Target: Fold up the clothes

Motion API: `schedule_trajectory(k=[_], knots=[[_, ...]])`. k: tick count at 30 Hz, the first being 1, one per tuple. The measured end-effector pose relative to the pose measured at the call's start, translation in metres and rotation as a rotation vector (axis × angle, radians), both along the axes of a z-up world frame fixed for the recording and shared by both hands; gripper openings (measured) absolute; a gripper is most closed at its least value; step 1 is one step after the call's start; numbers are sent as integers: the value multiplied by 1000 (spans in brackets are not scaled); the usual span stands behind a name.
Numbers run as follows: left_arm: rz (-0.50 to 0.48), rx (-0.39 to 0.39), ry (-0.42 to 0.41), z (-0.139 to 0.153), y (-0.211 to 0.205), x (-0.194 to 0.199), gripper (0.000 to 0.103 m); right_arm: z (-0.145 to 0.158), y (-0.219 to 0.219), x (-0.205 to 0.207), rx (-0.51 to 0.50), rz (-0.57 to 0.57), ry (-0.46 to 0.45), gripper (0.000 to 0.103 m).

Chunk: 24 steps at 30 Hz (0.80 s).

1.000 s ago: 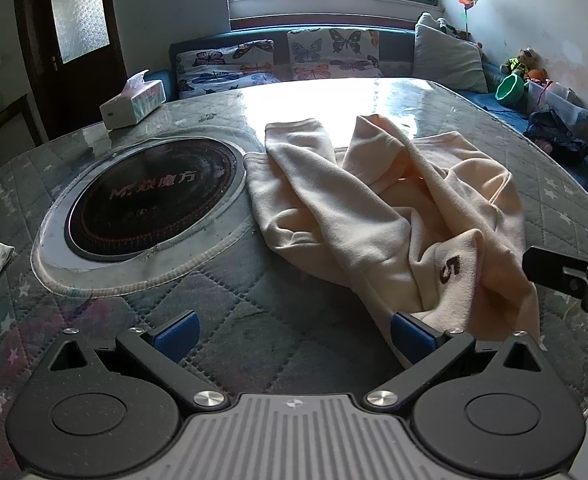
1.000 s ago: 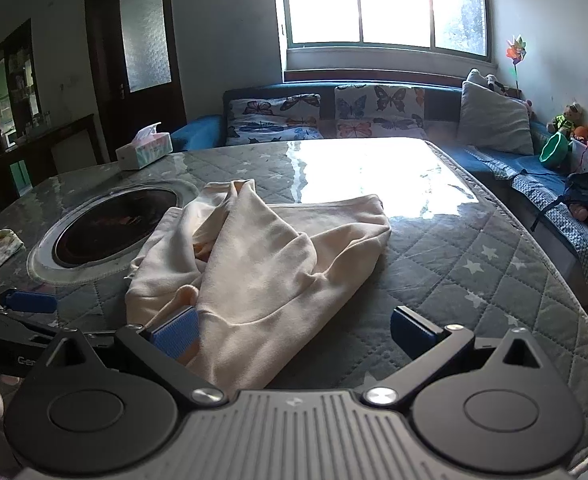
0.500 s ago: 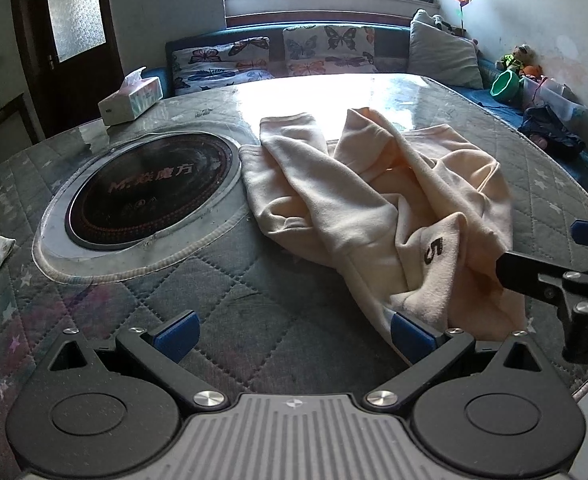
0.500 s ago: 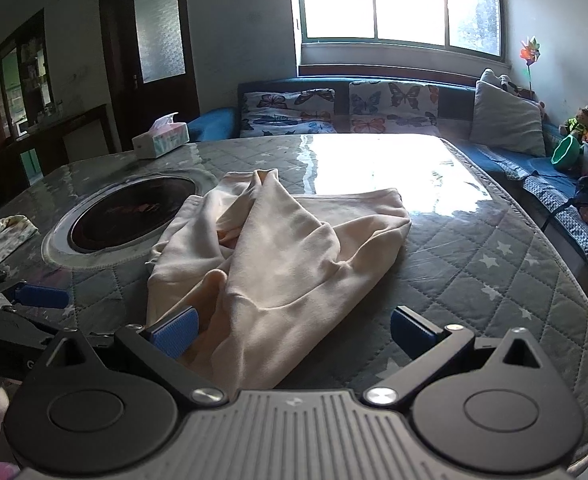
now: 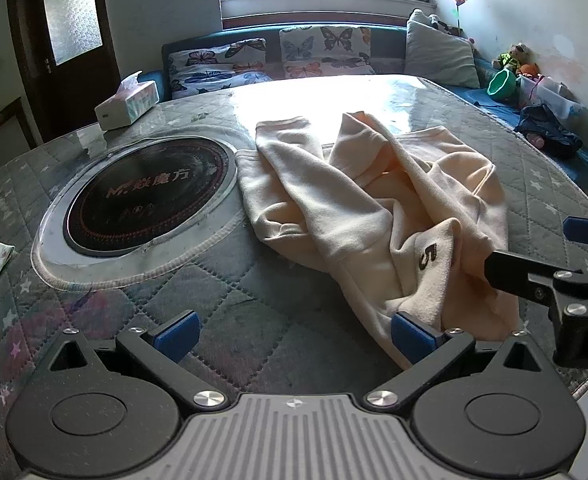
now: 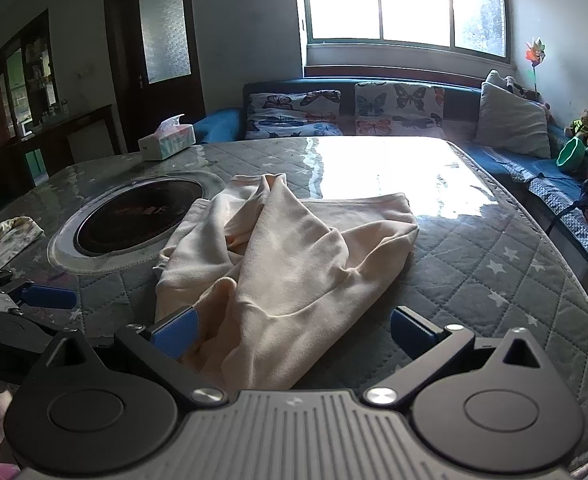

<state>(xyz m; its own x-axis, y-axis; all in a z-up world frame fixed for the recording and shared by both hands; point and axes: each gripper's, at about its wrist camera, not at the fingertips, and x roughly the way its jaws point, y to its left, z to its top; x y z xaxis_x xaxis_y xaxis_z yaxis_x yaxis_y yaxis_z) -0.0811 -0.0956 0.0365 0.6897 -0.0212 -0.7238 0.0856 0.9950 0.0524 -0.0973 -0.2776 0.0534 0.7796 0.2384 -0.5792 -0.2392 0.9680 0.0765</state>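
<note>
**Folding job basically still at zero**

On the quilted grey star-print table cover (image 5: pixel 222 308) sits the crumpled cream fleece garment with a "5" printed on it (image 5: pixel 358 208), bunched just beside the round black glass cooktop set into the table (image 5: pixel 150 196). Honestly nothing looks folded yet: sleeves or legs are crossed over each other, there's a ridge sticking up in the middle, and no edge lies flat or squared.

Left gripper (image 5: pixel 294 334) hovers low at the near edge with its blue-padded jaws spread wide, holding nothing; its right pad is right up against the garment's near hem. Right gripper (image 6: pixel 292 330) is also spread open and empty, with the near end of the cloth lying between its jaws, left pad touching fabric as far as I can tell.

My read: this is the pre-grab stage. Still left is everything: pinch the corners, spread it flat, then do the actual folds. White tissue box (image 5: pixel 128 104) at the far side is out of the way.
</note>
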Motion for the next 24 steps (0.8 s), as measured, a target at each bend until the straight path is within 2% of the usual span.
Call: schedule_trajectory(k=[24], knots=[[-10, 1, 12, 0, 6, 18, 103, 5, 11, 19, -3, 53, 15, 103]])
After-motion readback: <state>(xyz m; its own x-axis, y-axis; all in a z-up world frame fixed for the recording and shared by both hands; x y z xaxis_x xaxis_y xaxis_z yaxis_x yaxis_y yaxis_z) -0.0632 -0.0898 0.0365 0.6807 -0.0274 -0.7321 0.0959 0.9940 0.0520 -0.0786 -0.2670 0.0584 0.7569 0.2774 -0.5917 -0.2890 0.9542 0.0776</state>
